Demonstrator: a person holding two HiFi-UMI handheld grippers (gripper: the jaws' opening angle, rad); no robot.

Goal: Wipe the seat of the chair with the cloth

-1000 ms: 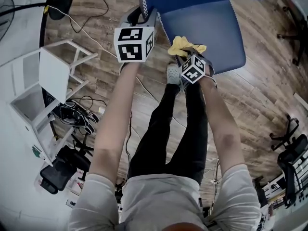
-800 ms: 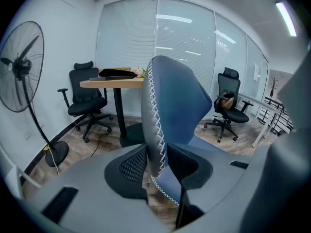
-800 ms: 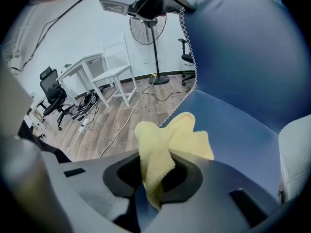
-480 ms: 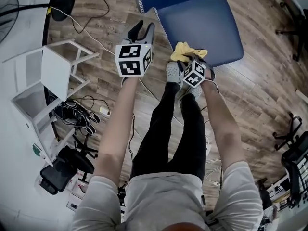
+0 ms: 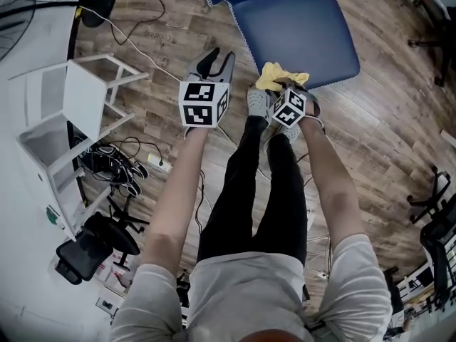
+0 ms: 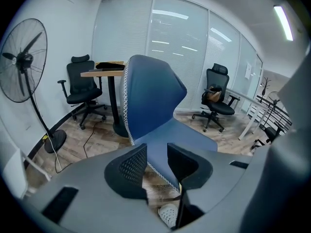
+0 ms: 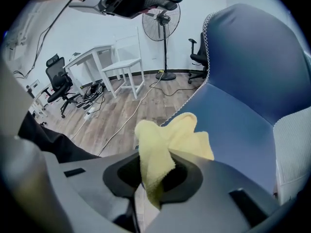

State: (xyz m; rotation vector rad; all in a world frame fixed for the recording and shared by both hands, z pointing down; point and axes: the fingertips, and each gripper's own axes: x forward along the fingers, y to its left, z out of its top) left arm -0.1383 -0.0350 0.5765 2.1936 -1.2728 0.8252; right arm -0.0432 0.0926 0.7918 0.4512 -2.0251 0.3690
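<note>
left gripper: fingers well apart, nothing between them, over wood floor just beside chair seat's near-left corner | right gripper: fingers clamped on yellow cloth | cloth: bunched at blue chair seat near edge

You've got a yellow cloth vs a blue chair seat w/ white zigzag edge stitching. Cubes on your left gripper & right gripper: black-on-white squares. Floor: brown wood grain. Trousers black, shirt grey, stool white.
</note>
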